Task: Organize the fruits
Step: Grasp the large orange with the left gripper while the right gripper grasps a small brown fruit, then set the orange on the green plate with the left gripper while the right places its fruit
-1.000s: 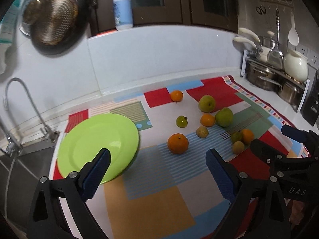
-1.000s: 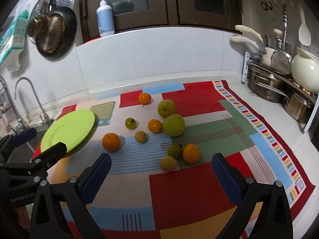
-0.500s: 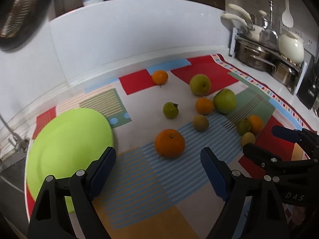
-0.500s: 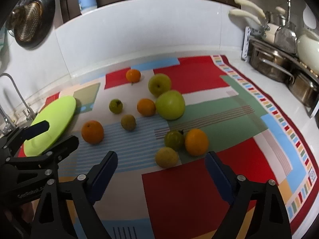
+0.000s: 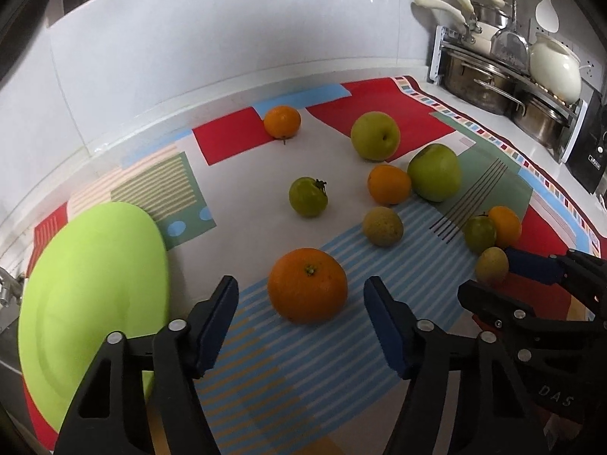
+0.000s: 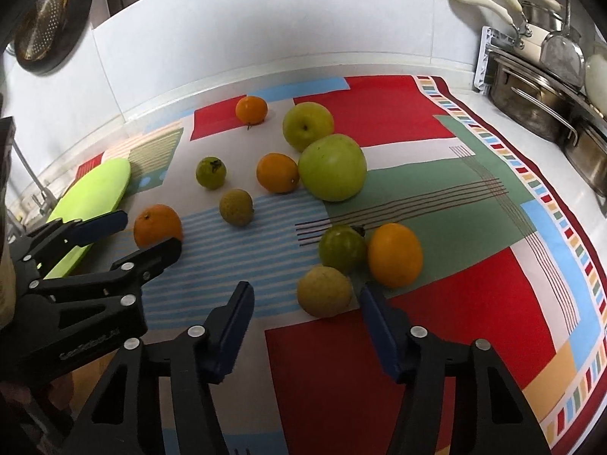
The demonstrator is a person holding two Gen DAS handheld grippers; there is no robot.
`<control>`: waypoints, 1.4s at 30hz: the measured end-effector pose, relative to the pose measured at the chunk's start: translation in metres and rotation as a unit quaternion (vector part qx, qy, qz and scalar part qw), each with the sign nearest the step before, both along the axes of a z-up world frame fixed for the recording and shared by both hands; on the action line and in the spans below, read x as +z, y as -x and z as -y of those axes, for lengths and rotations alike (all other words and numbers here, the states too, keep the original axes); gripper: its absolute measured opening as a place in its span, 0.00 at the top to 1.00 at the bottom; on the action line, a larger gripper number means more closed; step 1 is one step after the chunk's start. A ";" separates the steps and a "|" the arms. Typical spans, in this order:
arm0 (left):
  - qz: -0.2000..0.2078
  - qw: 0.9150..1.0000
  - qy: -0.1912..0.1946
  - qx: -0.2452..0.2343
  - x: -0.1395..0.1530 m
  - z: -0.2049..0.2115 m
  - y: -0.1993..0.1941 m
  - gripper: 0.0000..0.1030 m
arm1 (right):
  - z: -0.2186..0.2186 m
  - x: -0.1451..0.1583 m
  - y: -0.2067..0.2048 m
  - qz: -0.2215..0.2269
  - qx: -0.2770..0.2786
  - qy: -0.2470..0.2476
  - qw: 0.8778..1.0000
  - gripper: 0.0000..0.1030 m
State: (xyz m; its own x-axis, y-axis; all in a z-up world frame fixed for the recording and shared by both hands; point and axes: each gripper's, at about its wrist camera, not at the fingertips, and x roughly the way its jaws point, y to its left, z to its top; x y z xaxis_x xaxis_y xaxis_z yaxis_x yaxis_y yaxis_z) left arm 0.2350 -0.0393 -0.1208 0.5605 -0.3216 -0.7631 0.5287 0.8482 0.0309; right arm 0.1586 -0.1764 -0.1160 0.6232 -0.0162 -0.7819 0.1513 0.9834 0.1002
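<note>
Kitchen counter, covered by a patchwork mat (image 5: 265, 371) of red, blue, green and orange blocks, carried the scattered fruit; a lime-green plate (image 5: 91, 288) lay at the mat's left end. My left gripper (image 5: 300, 305) stood with jaws wide apart, flanking a large orange (image 5: 307, 284) without touching it; the orange's stem scar faced upward, and the round fruit showed no long axis. My right gripper (image 6: 305, 313) likewise stood open, its pads either side of a small tan fruit (image 6: 324, 291); just behind this fruit a green tomato (image 6: 342, 248), calyx up, touched an orange fruit (image 6: 395, 254). Only the right view showed the hanging strainer (image 6: 43, 24) on the wall and the faint lettering on my left gripper's body, too blurred to read; only the left view showed the white pot (image 5: 554, 66) on the rack and the letters "DAS" on my right gripper's body.
</note>
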 end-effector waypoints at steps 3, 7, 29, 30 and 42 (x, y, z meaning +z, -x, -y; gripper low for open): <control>-0.007 1.000 0.002 -0.004 -0.004 0.003 -0.003 0.45 | 0.001 -0.002 -0.003 -0.004 0.000 -0.003 1.000 0.52; -0.016 1.000 0.003 -0.004 -0.007 0.005 -0.006 0.56 | 0.001 -0.002 -0.004 -0.003 0.000 0.001 1.000 0.56; -0.003 0.999 0.032 0.038 0.030 -0.031 0.034 0.59 | -0.018 0.032 0.016 0.039 0.046 -0.001 0.998 0.70; -0.001 0.999 0.034 0.041 0.032 -0.033 0.036 0.59 | -0.022 0.036 0.017 0.045 0.052 0.002 0.998 0.70; 0.034 0.991 0.044 0.121 0.058 -0.090 0.049 0.59 | -0.068 0.070 0.011 0.097 0.137 -0.002 0.986 0.70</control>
State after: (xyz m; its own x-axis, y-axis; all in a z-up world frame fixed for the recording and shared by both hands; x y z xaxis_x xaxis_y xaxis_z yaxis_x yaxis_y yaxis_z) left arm 0.1864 0.0511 -0.0623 0.6794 -0.2345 -0.6953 0.3079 0.9512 -0.0199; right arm 0.1479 -0.1082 -0.0463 0.7419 0.1758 -0.6471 -0.1416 0.9843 0.1051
